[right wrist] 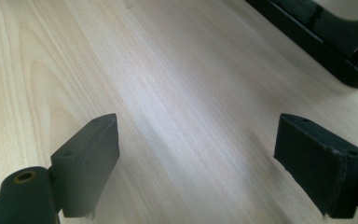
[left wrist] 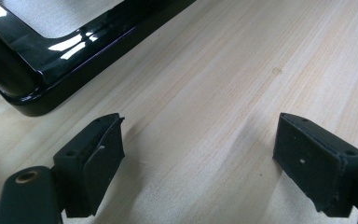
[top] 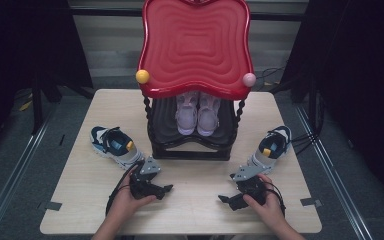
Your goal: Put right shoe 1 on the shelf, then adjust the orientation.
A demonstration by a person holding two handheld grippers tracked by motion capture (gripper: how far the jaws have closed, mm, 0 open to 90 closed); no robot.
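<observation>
**Both grippers resting low on the table, jaws apart, shoes untouched**

Sitting near the front edge of the wooden table (top: 190,210), one on each side: left gripper (top: 166,189) held in the left hand (top: 125,202), right gripper (top: 223,199) held in the right hand (top: 265,202). Pointing inward, toward each other, with bare tabletop between them. Standing wide apart in both gripper views, the black jaws of each, nothing between them but pale wood grain; no pad pressing on anything.

Lying just behind the left gripper, the left sneaker (top: 116,146), navy, white and grey with a yellow tab, toe angled toward the rack. Lying just behind the right gripper, the matching right sneaker (top: 271,150), near the table's right edge. Neither shoe being touched.

Standing at the middle back of the table, a black two-tier rack (top: 190,150) with a red wavy top tray (top: 195,45). Resting side by side on the lower shelf, a pair of pale pink sneakers (top: 197,115). Showing as a glossy black corner in both gripper views, the rack's base.
</observation>
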